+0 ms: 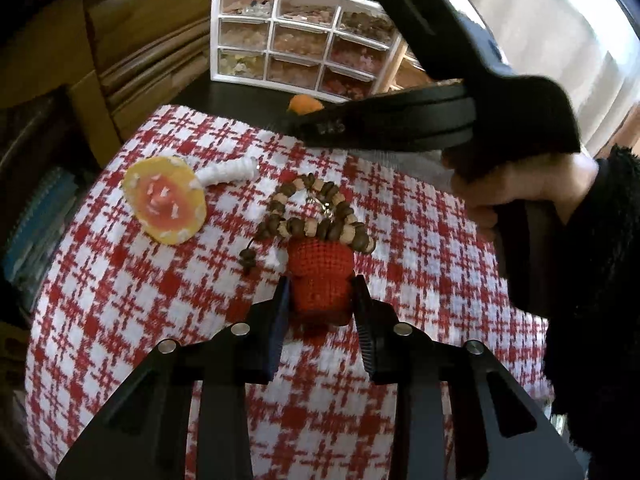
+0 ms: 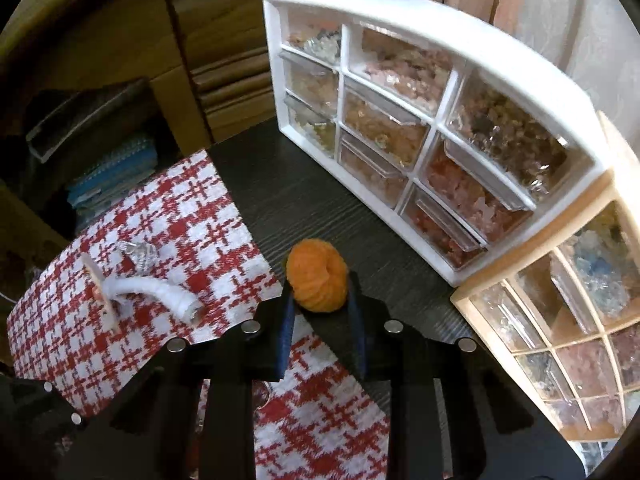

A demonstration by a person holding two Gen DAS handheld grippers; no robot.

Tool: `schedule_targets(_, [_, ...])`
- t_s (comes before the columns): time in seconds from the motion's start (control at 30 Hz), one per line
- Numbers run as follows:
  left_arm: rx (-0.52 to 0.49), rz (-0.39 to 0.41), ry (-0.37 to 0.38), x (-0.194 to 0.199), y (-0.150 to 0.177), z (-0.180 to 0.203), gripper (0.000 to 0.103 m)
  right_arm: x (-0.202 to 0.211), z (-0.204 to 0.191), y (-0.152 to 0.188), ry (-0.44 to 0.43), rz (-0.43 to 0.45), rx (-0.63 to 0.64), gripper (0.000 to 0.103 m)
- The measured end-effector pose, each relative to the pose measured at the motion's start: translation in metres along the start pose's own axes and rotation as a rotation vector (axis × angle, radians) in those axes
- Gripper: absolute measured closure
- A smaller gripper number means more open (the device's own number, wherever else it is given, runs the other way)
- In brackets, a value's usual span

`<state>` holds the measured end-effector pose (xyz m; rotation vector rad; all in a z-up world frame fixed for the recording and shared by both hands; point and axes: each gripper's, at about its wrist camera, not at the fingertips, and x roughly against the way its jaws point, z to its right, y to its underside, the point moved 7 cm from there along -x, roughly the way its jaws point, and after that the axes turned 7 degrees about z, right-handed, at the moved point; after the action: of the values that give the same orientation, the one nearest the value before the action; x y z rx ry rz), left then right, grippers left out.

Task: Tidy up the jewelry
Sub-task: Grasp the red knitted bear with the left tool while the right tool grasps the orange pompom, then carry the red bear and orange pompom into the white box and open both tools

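A red crocheted piece (image 1: pixel 320 276) lies on the red-and-white checked cloth (image 1: pixel 120 300), with a string of brown and tan wooden beads (image 1: pixel 316 216) draped over its far end. My left gripper (image 1: pixel 322 286) is shut on the near part of the red piece, one pad against each side. My right gripper (image 2: pixel 320 286) is shut on an orange crocheted ball (image 2: pixel 318 276) over the dark tabletop (image 2: pixel 288 184). That ball (image 1: pixel 304 103) peeks out behind the right gripper's black body in the left wrist view. A yellow crocheted mushroom (image 1: pixel 164 200) with a white stem lies to the left.
A white nine-drawer cabinet (image 2: pixel 516 60) full of beads stands at the back of the table, a beige one (image 2: pixel 480 292) to its right. The mushroom's white stem (image 2: pixel 164 292) and a small clear trinket (image 2: pixel 138 252) lie on the cloth. A hand in a black sleeve (image 1: pixel 520 188) holds the right gripper.
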<state>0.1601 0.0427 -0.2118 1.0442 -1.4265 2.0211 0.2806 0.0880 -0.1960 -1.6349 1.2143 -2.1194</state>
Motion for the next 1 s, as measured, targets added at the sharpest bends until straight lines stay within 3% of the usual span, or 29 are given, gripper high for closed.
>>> schedule_targets(0.2, [0.01, 0.017, 0.006, 0.023, 0.003, -0.008, 0.071, 0.03, -0.004, -0.006, 0.021, 0.033, -0.001, 0.079])
schedule_targets(0.57, [-0.034, 0.147, 0.05, 0.097, -0.016, 0.009, 0.071, 0.108, -0.016, -0.003, 0.079, 0.13, 0.001, 0.078])
schedule_targets(0.77, [-0.046, 0.172, 0.109, 0.124, -0.006, 0.022, 0.071, 0.14, -0.014, 0.022, 0.107, 0.173, -0.073, 0.078])
schedule_targets(1.0, [-0.104, 0.176, 0.153, 0.139, 0.007, 0.046, 0.071, 0.178, -0.013, 0.08, 0.187, 0.162, -0.1, 0.079])
